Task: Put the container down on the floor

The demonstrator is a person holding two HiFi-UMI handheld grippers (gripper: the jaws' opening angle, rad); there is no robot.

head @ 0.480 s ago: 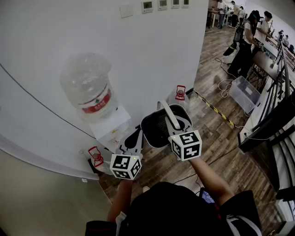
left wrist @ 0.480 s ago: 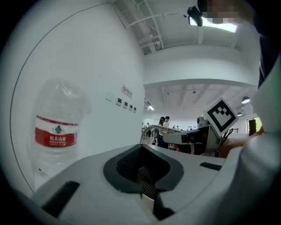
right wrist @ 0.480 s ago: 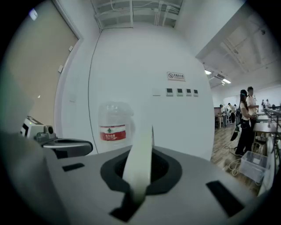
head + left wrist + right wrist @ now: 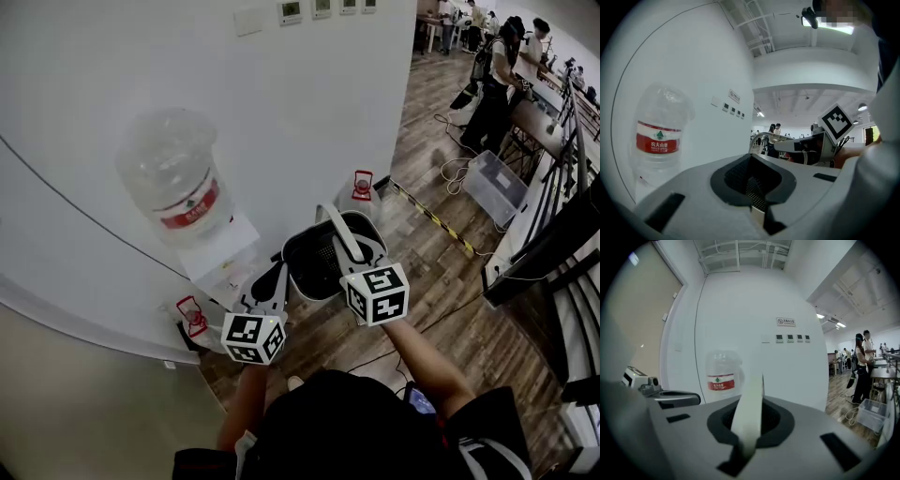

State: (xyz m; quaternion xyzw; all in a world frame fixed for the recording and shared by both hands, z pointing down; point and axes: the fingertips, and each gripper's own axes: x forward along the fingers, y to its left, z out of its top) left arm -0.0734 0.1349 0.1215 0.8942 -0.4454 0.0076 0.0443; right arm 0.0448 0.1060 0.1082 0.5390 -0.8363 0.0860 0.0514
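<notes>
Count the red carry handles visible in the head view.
2: one red handle on the jug by the wall beyond the container, one low beside the dispenser. Others may be hidden.

Dark, round, bucket-like container [image 4: 314,267], open at the top, with what may be a mesh insert inside, though too dim to be sure. Hanging upright in the air, well above the wooden floor [image 4: 441,281] and not yet set down. Carried by a pale arched handle [image 4: 336,225] raised over the open mouth and pinched between the closed jaws of the right gripper [image 4: 349,258]. Showing in the right gripper view as a cream strip [image 4: 749,408] rising from the clamped jaws.
</notes>
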